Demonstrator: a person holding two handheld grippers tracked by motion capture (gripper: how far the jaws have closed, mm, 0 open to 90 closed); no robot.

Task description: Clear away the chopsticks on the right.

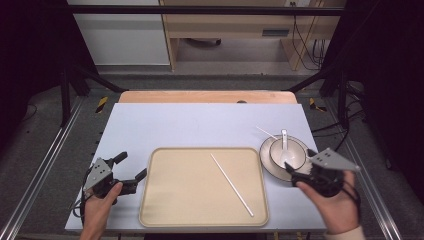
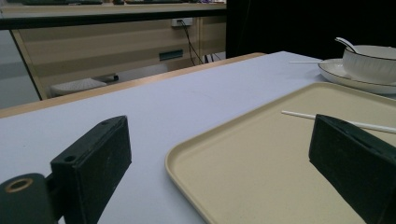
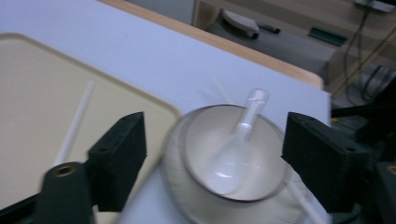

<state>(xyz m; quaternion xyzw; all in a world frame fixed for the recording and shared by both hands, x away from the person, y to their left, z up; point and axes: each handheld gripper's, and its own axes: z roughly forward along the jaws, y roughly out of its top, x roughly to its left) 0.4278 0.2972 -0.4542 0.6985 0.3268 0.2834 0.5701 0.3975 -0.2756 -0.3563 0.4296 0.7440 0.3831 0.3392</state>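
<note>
High view: right claw (image 1: 303, 169) hangs spread wide by the bowl (image 1: 288, 152) with its spoon (image 1: 285, 150), pinching nothing. Left claw (image 1: 131, 168) is spread too, beside the tray (image 1: 150, 200).

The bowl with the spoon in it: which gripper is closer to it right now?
Right. The right gripper sits at the near edge of the plate under the bowl, jaws open. The left gripper is across the tray, by its left edge.
</note>
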